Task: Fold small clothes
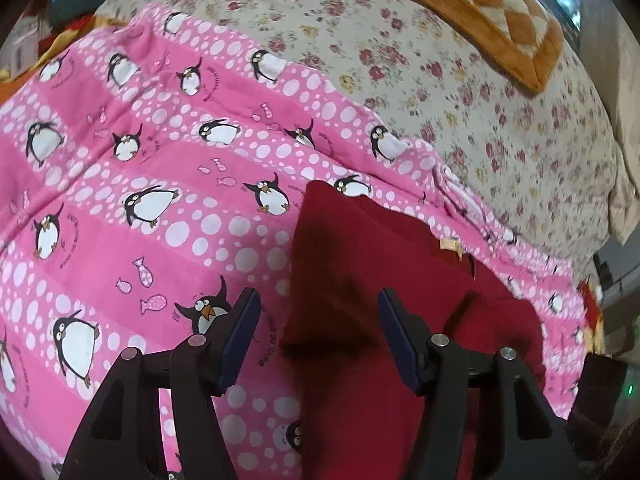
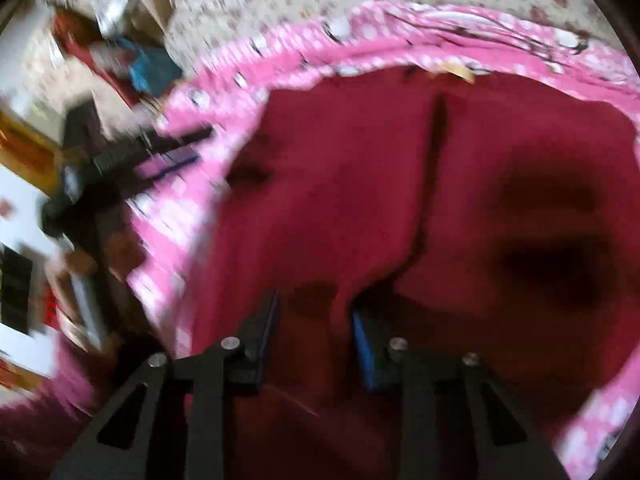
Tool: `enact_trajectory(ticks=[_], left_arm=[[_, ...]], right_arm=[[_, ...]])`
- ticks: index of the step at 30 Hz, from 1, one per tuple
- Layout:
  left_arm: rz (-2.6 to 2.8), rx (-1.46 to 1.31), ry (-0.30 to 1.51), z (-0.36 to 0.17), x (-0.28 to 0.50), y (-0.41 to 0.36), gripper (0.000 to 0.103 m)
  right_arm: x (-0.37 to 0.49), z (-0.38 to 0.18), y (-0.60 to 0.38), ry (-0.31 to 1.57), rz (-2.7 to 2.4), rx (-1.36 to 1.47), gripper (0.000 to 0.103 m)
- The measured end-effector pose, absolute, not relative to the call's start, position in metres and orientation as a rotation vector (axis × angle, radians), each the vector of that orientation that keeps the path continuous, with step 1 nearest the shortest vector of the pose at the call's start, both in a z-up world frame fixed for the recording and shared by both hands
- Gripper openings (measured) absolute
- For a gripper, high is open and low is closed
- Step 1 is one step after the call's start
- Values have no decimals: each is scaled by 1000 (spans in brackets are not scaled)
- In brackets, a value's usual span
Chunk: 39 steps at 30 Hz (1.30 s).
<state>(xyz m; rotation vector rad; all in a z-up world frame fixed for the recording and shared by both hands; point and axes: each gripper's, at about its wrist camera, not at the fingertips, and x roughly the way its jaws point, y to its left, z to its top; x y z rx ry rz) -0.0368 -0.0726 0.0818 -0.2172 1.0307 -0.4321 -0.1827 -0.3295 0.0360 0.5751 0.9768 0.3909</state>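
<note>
I am watching the dark red garment (image 1: 384, 280) lying on the penguin sheet (image 1: 120, 200). Left gripper (image 1: 316, 320) is hovering open at its left corner. Right gripper (image 2: 314, 316) is nearer, jaws narrowed around a raised fold; pinch unconfirmed through blur.

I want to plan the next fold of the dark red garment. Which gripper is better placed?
Right, probably. The right gripper has a ridge of the dark red garment between its fingers; the left gripper hangs open over its edge.

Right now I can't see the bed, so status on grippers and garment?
Left gripper open over red garment. Right gripper jaws apart, a red fold between, grip unclear. Garment lies on pink blanket. Nothing in the way.
</note>
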Motion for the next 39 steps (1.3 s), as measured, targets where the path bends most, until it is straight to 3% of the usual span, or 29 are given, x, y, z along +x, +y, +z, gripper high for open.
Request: enact_trajectory(ticks=[4, 5, 6, 8, 17, 24, 30, 39], left_arm=[[-431, -268, 1030, 85, -33, -60, 41], [-435, -288, 1028, 86, -32, -55, 41], [-439, -299, 1027, 87, -31, -52, 41], [-451, -310, 1016, 88, -30, -47, 41], [-584, -257, 1010, 94, -40, -59, 41], [-882, 187, 875, 109, -124, -124, 41], [-951, 578, 736, 94, -208, -169, 41], [-854, 836, 701, 53, -229, -184, 41]], right_arm=[[-148, 65, -326, 819, 410, 625, 37], [-136, 72, -325, 769, 430, 650, 45], [-128, 75, -324, 739, 432, 667, 60], [-108, 74, -322, 709, 406, 685, 71], [-88, 52, -328, 794, 355, 765, 71], [-180, 84, -385, 791, 249, 595, 73], [-259, 58, -436, 801, 146, 726, 74], [-286, 35, -442, 787, 147, 817, 74]])
